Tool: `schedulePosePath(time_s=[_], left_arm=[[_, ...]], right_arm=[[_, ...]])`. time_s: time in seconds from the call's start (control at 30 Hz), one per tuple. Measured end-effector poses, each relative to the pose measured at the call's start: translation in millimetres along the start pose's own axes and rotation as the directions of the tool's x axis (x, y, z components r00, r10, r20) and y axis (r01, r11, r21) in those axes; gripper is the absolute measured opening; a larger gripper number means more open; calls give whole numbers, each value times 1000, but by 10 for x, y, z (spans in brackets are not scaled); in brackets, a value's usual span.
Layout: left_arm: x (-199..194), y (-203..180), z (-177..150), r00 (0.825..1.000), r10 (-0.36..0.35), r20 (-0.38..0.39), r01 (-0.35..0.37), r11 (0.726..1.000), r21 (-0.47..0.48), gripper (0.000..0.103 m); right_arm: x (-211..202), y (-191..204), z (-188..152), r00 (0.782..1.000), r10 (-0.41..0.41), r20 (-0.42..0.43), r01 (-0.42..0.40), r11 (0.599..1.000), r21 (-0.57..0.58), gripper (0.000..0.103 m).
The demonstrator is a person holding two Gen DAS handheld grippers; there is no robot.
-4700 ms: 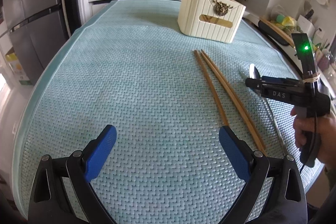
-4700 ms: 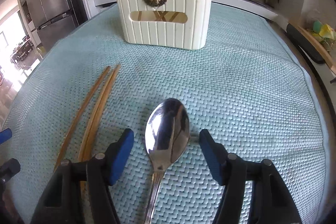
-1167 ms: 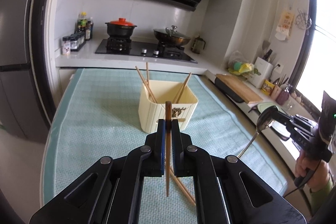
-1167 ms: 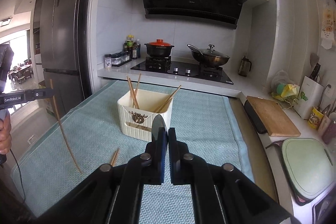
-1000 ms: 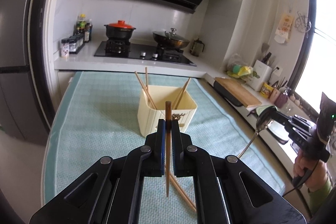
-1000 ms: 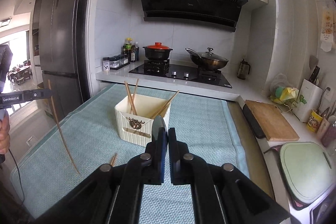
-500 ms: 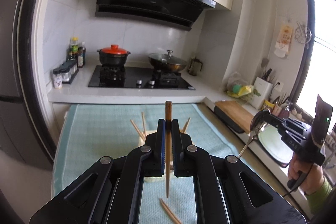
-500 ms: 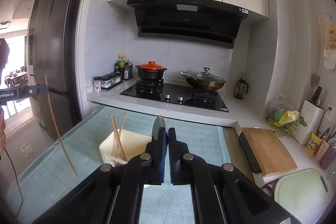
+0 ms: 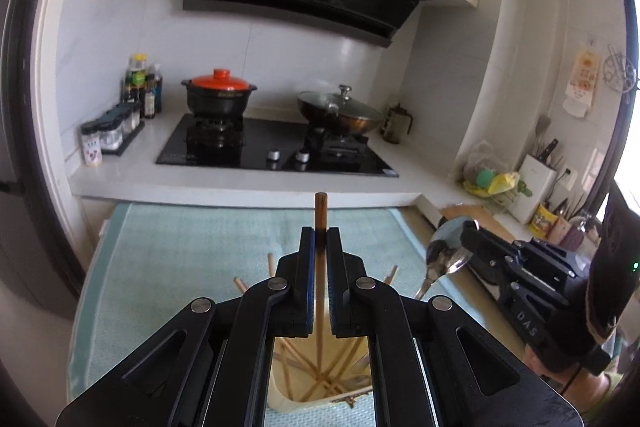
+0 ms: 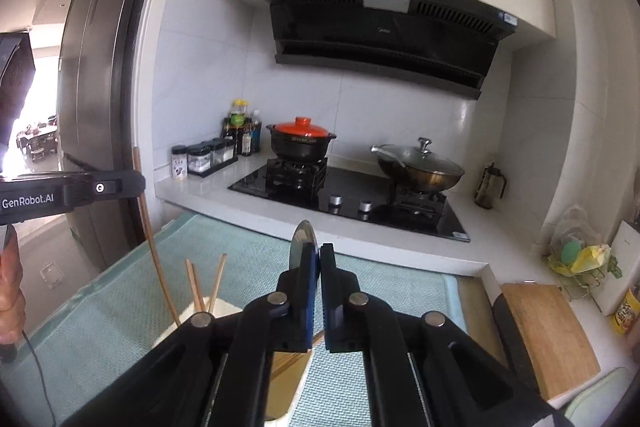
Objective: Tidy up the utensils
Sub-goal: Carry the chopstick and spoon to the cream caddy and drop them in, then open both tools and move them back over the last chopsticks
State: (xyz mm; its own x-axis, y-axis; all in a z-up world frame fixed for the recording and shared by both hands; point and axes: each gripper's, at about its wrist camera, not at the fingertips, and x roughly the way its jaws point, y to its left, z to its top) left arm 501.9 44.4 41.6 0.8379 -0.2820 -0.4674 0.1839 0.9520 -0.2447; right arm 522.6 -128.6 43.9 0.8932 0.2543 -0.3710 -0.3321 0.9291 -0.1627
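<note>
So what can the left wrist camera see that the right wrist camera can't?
Only the left wrist view looks down into the cream utensil holder, where chopsticks already stand, and shows the spoon's bowl from the side. Only the right wrist view shows the fridge and the whole cutting board. Both show the stove with the orange-lidded pot, the wok and the teal mat.

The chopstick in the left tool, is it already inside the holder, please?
Partly in: the chopstick, clamped upright in the left tool, has its lower end among others inside the holder.
</note>
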Motion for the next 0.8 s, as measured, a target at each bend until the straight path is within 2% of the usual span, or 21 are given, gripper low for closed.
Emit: schedulePosePath(time_s=[0.1, 0.23, 0.4, 0.43, 0.5, 0.53, 0.57, 0.6, 0.67, 0.7, 0.77, 0.8], left_arm=[[290, 84, -184, 998, 13, -64, -14, 1000, -15, 3], [565, 140, -373, 990, 25, -136, -27, 1000, -14, 3], [710, 186, -452, 984, 24, -175, -30, 999, -34, 4], [719, 206, -448, 983, 23, -183, -33, 998, -48, 7], [684, 227, -431, 983, 18, -181, -30, 998, -63, 24], [631, 226, -421, 985, 25, -171, -36, 998, -60, 41], [561, 223, -411, 987, 36, -156, -46, 997, -55, 55], [492, 215, -395, 989, 44, -143, -51, 998, -48, 60], [298, 188, -388, 991, 46, -126, -50, 998, -27, 71], [178, 167, -404, 991, 51, -120, -52, 999, -9, 75], [-95, 118, -485, 992, 74, -105, -71, 997, 33, 91], [-227, 94, -545, 991, 87, -100, -82, 995, 56, 94]], right_arm=[[390, 76, -191, 994, 65, -87, -66, 998, -3, 2], [776, 150, -430, 972, 141, -190, -139, 990, 25, 2], [1076, 154, -579, 938, 213, -272, -192, 976, 104, 3], [1113, 151, -596, 933, 221, -284, -194, 974, 119, 3], [1135, 137, -594, 932, 217, -291, -186, 974, 132, 5], [1108, 123, -572, 936, 212, -283, -180, 974, 135, 7], [1058, 104, -539, 940, 209, -268, -176, 974, 141, 18], [988, 77, -500, 945, 207, -253, -174, 974, 146, 41], [770, 30, -410, 961, 189, -203, -160, 975, 154, 66], [647, 16, -356, 968, 178, -178, -153, 977, 148, 66], [378, 23, -278, 974, 161, -160, -143, 983, 118, 66], [227, 34, -261, 977, 150, -154, -135, 986, 103, 66]])
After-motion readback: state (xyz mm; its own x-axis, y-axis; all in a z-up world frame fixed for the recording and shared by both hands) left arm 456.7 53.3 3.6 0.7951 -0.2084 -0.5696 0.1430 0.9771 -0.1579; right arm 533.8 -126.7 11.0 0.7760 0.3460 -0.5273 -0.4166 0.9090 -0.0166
